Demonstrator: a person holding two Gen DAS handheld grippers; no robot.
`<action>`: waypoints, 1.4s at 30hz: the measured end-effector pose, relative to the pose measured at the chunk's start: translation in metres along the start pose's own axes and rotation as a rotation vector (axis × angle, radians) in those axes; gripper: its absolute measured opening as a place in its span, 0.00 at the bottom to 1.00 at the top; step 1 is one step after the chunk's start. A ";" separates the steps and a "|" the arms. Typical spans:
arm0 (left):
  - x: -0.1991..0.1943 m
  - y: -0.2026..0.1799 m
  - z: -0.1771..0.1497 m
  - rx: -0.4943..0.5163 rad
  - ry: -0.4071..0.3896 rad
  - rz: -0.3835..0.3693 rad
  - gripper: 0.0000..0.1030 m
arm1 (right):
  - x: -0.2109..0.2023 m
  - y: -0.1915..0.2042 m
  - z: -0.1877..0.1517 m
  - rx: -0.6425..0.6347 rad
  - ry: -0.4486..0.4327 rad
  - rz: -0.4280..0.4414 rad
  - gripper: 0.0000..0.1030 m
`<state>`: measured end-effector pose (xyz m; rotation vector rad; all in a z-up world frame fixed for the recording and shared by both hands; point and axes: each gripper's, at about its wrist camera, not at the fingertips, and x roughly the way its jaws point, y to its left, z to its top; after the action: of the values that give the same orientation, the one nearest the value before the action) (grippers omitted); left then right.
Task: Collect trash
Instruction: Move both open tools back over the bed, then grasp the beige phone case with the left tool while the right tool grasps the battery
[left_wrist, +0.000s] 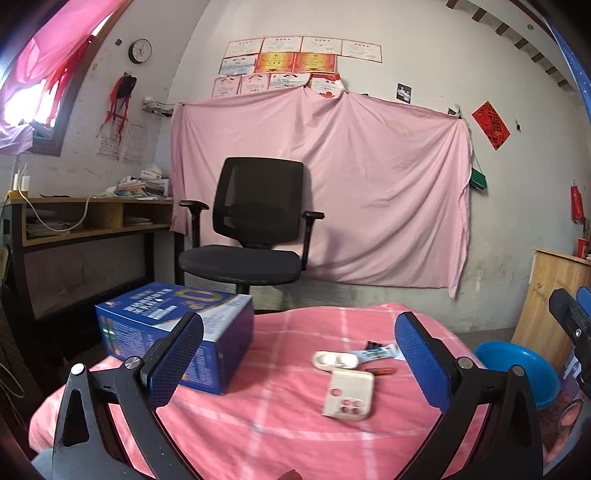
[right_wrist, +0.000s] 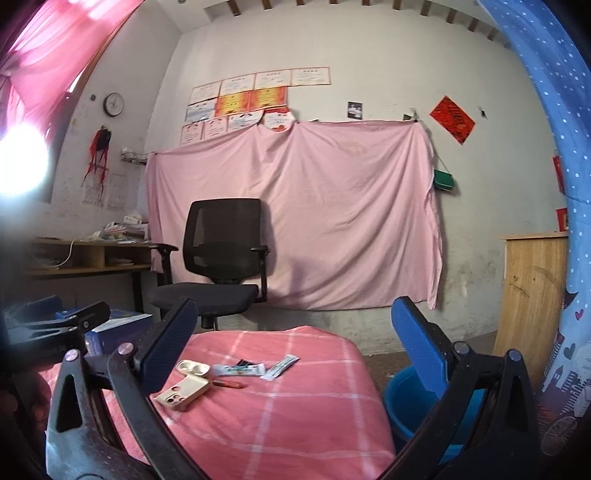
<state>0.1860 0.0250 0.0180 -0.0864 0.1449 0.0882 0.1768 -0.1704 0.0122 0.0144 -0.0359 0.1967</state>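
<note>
Collection has not begun, by the look of it: you hold both tools above the near edge of the pink checked bedcover (right_wrist: 295, 413), each spread wide with nothing between its pads. The left gripper (left_wrist: 299, 354) frames a cream phone case (left_wrist: 349, 393), a white earbud case (left_wrist: 335, 360), a small red pen-like stick (left_wrist: 380, 370) and a printed flat wrapper (left_wrist: 376, 353), all ahead of its fingers and toward its right pad; a blue carton (left_wrist: 173, 332) stands just beyond its left pad. From the right gripper (right_wrist: 291, 350) the same wrapper (right_wrist: 240, 369) lies ahead and toward the left pad, with a second, pale sachet (right_wrist: 282, 365) just to its right. The first wrapper's long axis runs across your line of approach; the sachet lies diagonally, far end pointing away and to the right. A blue basin (right_wrist: 406, 406), the probable receptacle, sits below the right pad, off the bed's edge. Next move, as a judgement: advance the right tool, lower it, and turn the wrist so the pads straddle a wrapper's short width before closing.
</note>
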 end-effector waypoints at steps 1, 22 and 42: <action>0.000 0.002 -0.001 0.002 -0.004 0.004 0.99 | 0.001 0.003 -0.001 -0.003 0.004 0.005 1.00; 0.051 0.034 -0.033 -0.039 0.274 -0.080 0.98 | 0.072 0.022 -0.038 -0.004 0.349 0.052 1.00; 0.118 -0.025 -0.064 0.082 0.601 -0.282 0.68 | 0.127 0.003 -0.072 0.043 0.693 0.067 0.87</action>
<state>0.2962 0.0038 -0.0602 -0.0483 0.7333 -0.2291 0.3029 -0.1418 -0.0551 -0.0125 0.6598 0.2607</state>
